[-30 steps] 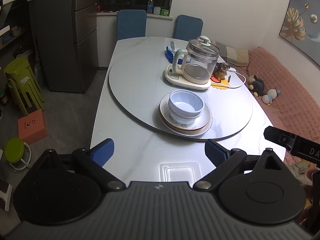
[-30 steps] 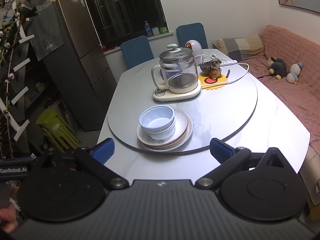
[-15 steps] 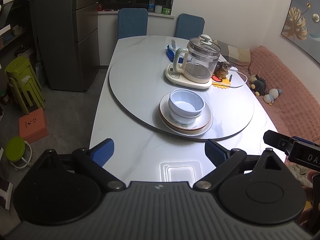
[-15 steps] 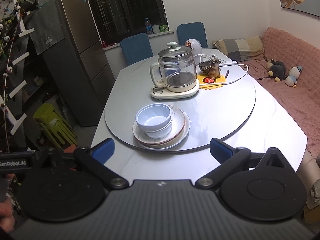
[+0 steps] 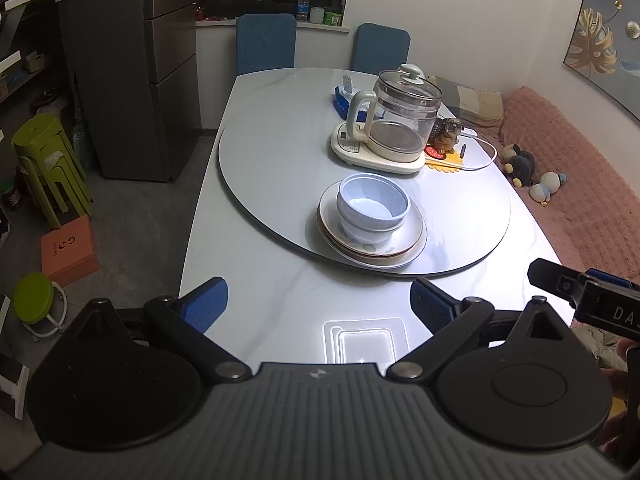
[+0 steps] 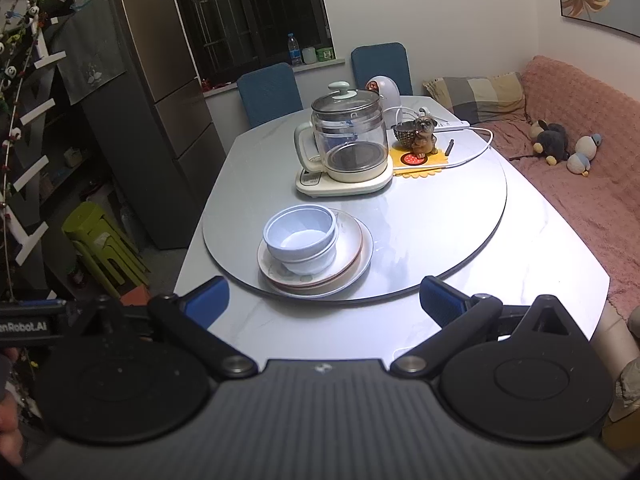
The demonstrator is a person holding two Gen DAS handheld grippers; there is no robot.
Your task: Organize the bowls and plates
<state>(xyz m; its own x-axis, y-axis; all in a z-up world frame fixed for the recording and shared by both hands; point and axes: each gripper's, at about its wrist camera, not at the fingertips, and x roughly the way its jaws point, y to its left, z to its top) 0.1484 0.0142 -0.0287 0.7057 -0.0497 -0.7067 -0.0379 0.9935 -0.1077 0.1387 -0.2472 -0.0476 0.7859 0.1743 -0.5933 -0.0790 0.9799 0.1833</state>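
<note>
Left wrist view shows the left gripper (image 5: pixel 319 298) hanging over the near edge of the table (image 5: pixel 280 320) with its jaws spread wide and nothing between them. Same deal in the right wrist view: the right gripper (image 6: pixel 325 295) is released, empty, and well short of the dishes.

The stuff to sort is one pile: two pale blue bowls (image 5: pixel 373 205) nested together, sitting on a stack of plates (image 5: pixel 404 240) on the near part of the round turntable (image 5: pixel 272 152). So honestly it looks to me like either the very start or the very end of the job. Neither gripper touches anything, and the pile already looks pretty tidy. If there's still work to do, my guess is the next move is reaching forward over the turntable edge and pinching the top bowl by its rim, which needs a careful angle since it sits snug in the one below.

Surface is glossy light marble, with a bright ceiling-light glare near the front. Farther back there's a glass kettle (image 6: pixel 347 140) on its base and a little dog figurine (image 6: pixel 424 131) on a yellow mat just right of it. Two blue chairs (image 5: pixel 266 42) are at the far end, a steel fridge (image 6: pixel 160 112) far left, green stools (image 5: pixel 46 168) on the left floor, and a pink sofa (image 6: pixel 580 152) with plush toys on the right.
</note>
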